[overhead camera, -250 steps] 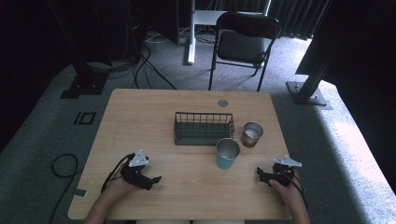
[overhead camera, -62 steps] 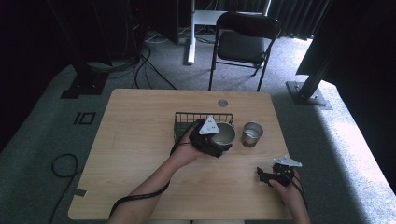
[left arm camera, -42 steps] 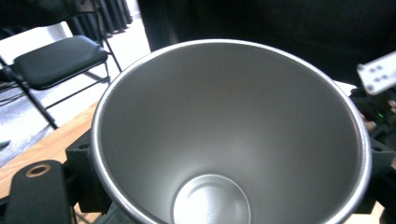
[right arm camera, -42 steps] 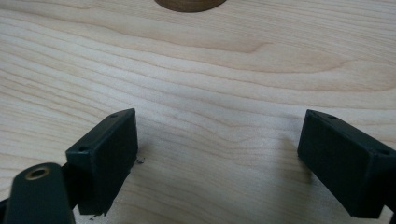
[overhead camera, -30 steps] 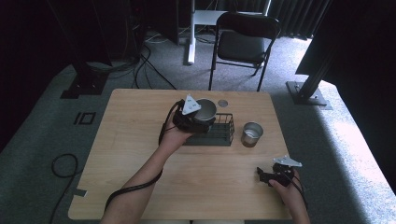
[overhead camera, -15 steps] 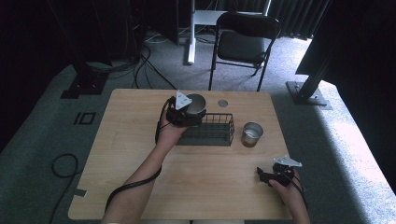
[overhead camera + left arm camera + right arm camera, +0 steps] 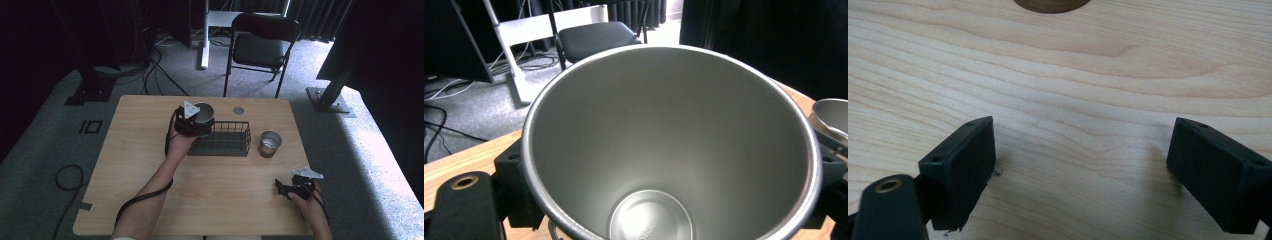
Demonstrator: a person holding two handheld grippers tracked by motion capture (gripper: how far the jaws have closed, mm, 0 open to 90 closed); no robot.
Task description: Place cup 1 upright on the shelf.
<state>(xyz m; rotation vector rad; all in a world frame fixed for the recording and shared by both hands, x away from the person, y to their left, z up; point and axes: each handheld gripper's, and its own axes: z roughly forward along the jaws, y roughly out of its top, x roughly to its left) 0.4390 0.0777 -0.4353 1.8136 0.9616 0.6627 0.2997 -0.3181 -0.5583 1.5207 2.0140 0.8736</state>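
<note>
Now my left arm stretches forward, left fingers (image 7: 196, 123) clamped on the round steel cup (image 7: 202, 112); my right fingers (image 7: 284, 188) rest apart on the wooden bench (image 7: 150, 165).

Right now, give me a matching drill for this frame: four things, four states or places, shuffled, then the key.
Things:
1 left gripper
2 right gripper
3 small cup
4 basket

States:
A open, low over bare wood
B wire, dark, mid-table
C shut on the big cup
D upright, right of the basket

Pairs: 1-C, 2-A, 3-D, 4-B
</note>
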